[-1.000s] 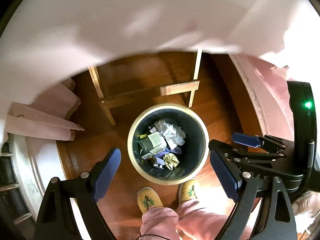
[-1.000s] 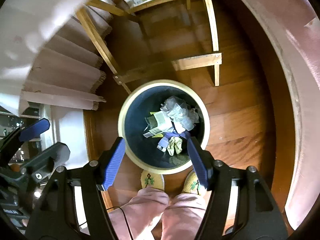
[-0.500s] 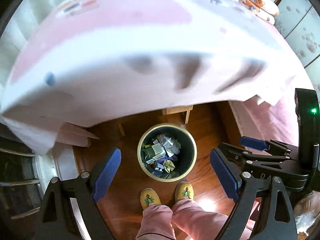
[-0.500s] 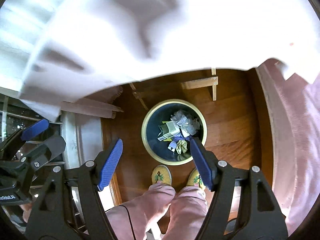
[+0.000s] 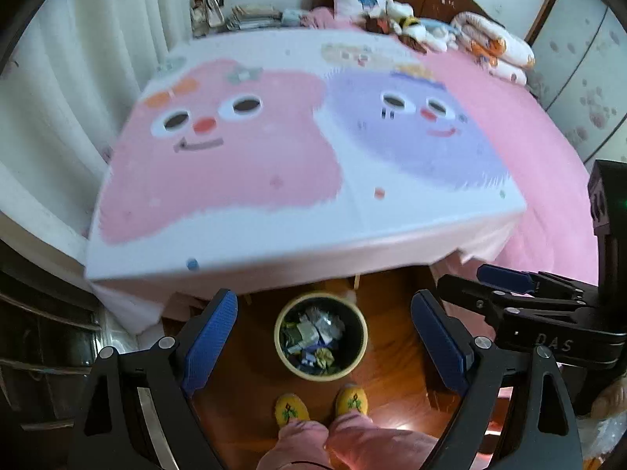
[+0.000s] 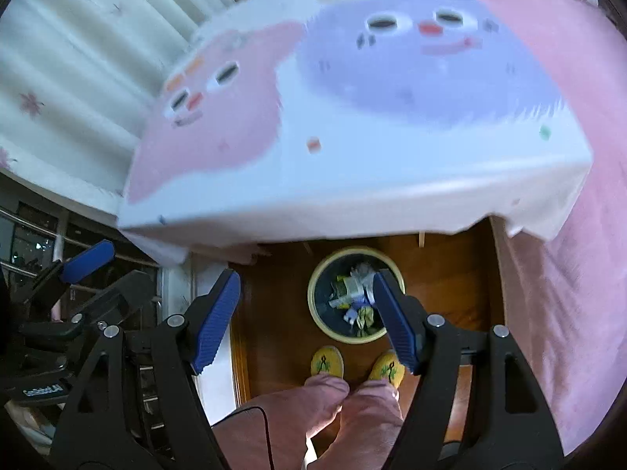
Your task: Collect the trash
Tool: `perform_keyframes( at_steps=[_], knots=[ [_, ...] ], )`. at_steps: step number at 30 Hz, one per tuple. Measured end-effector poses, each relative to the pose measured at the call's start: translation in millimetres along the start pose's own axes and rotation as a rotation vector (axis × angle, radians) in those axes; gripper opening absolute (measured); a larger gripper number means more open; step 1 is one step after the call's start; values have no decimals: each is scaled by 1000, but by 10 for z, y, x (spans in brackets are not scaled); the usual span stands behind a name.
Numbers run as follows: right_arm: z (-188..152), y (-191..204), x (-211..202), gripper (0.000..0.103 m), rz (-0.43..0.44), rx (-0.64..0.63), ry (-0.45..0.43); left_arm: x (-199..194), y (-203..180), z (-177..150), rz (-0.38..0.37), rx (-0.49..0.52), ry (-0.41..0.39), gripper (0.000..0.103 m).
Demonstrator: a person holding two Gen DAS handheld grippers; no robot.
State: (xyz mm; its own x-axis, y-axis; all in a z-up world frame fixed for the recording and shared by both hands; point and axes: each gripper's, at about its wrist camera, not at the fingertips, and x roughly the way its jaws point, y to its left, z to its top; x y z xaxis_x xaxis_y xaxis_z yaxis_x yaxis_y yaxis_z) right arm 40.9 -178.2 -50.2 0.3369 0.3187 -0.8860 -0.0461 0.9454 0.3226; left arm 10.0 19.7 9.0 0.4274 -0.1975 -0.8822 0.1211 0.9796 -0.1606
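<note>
A round dark bin with a cream rim (image 5: 354, 368) (image 6: 319, 270) stands on the wooden floor far below, just past the table's front edge. Crumpled paper, plastic wrap and small cartons (image 5: 313, 337) (image 6: 352, 297) lie inside it. My left gripper (image 5: 323, 337) is open high above the bin, nothing between its blue pads. My right gripper (image 6: 307, 317) is also open and empty; its right finger hides part of the bin. In the left wrist view the right gripper (image 5: 509, 286) shows at the right. In the right wrist view the left gripper (image 6: 84, 260) shows at the left.
A table under a white cloth (image 5: 298, 156) (image 6: 352, 117) with pink and purple cartoon faces fills the upper view. A pink bed (image 5: 540, 164) with pillows lies to the right, curtains (image 5: 78, 58) to the left. A person's pink trousers and yellow slippers (image 5: 292, 411) stand beside the bin.
Both grippers have risen well above the table, so its top now shows and the bin looks much smaller. Both stay open and empty.
</note>
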Motion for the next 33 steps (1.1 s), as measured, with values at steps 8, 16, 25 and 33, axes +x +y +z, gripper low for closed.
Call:
perform_keyframes(
  at_steps=[8,16,25,33],
  knots=[
    [255,244,-681,68,-16,-44,-108,-555,-27,211,27,-63,-80,92],
    [191,411,-922,68,-37,-89,-185,-789,-84,217,89,-72,-136,92],
    [139,405,-973,68,-60,-107,-222,-833,-120,163,107,-71,-159,92],
    [100,385,-971,68,-77,-119,-236,-853,-155,127,116,-70,-163,92]
  ],
)
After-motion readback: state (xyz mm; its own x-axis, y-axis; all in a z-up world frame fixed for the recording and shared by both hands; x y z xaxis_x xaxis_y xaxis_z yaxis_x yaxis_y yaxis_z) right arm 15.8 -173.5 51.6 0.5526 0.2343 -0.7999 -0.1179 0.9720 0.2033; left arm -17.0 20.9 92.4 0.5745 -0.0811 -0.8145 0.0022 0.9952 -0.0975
